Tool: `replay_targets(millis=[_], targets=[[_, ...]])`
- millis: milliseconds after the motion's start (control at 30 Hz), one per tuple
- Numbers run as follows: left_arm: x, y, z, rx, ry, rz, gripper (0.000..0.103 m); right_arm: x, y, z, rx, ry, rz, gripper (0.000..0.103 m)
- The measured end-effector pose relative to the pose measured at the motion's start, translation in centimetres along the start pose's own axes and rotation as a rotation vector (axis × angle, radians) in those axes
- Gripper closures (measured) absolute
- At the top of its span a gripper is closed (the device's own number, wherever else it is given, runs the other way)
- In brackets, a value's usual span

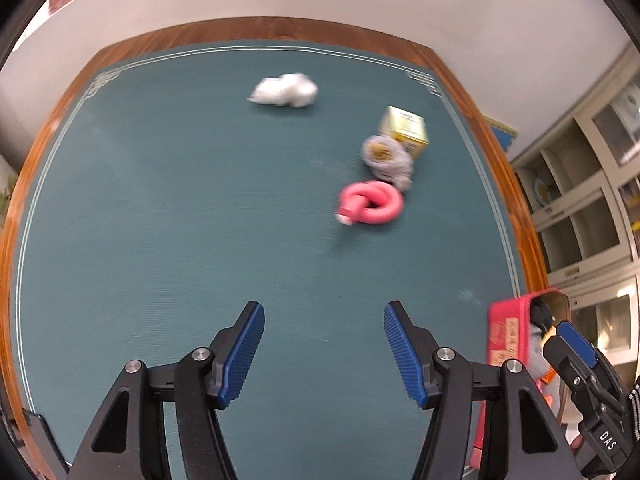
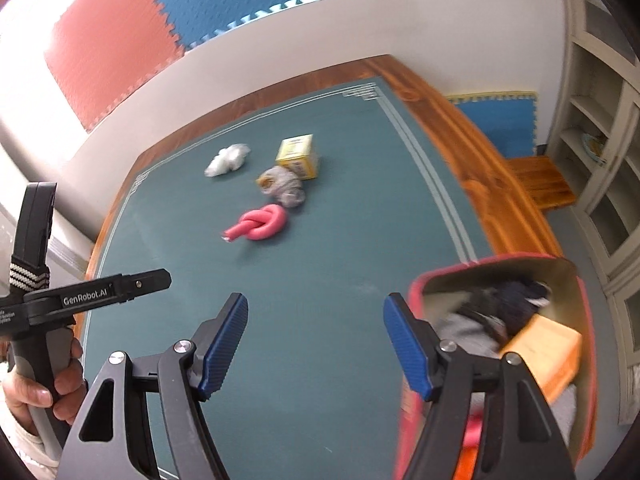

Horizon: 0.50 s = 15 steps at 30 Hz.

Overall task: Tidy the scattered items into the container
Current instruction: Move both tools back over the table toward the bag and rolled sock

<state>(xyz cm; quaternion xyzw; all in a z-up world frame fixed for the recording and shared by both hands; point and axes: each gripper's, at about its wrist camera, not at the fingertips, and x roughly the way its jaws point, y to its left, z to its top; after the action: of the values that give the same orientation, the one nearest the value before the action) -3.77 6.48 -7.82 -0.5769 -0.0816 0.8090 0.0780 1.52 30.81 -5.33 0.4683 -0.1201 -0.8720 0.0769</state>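
Observation:
Four loose items lie on the green table mat (image 1: 160,220): a white crumpled wad (image 1: 284,90), a yellow box (image 1: 406,130), a grey bundle (image 1: 386,158) and a pink knotted tube (image 1: 370,202). My left gripper (image 1: 323,312) hangs open and empty over bare mat, well short of them. The right wrist view shows the same wad (image 2: 228,160), box (image 2: 298,156), bundle (image 2: 282,186) and tube (image 2: 260,224). My right gripper (image 2: 315,304) is open and empty, just left of the red container (image 2: 496,262), which holds dark and grey cloth and an orange box. The left gripper (image 2: 156,280) shows side-on at far left.
A wooden border (image 2: 452,136) frames the mat. The red container (image 1: 506,332) stands at the table's near right corner. Beige shelving (image 2: 600,160) lines the right side, with a low wooden bench (image 2: 540,184) before it. A hand (image 2: 36,384) grips the left tool's handle.

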Motion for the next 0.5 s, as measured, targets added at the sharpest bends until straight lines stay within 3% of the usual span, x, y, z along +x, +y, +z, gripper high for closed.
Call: replay_targets(millis=[267, 500], targets=[[1.1, 3.9, 2.0, -0.026, 0.015, 0.0, 0.039, 5.4, 3.8, 3.4, -0.026, 0.039, 0.006, 0.029], [2.9, 5.4, 7.0, -0.004, -0.004, -0.002, 0.039, 9.1, 5.0, 5.9, -0.022, 0.058, -0.029, 0.029]])
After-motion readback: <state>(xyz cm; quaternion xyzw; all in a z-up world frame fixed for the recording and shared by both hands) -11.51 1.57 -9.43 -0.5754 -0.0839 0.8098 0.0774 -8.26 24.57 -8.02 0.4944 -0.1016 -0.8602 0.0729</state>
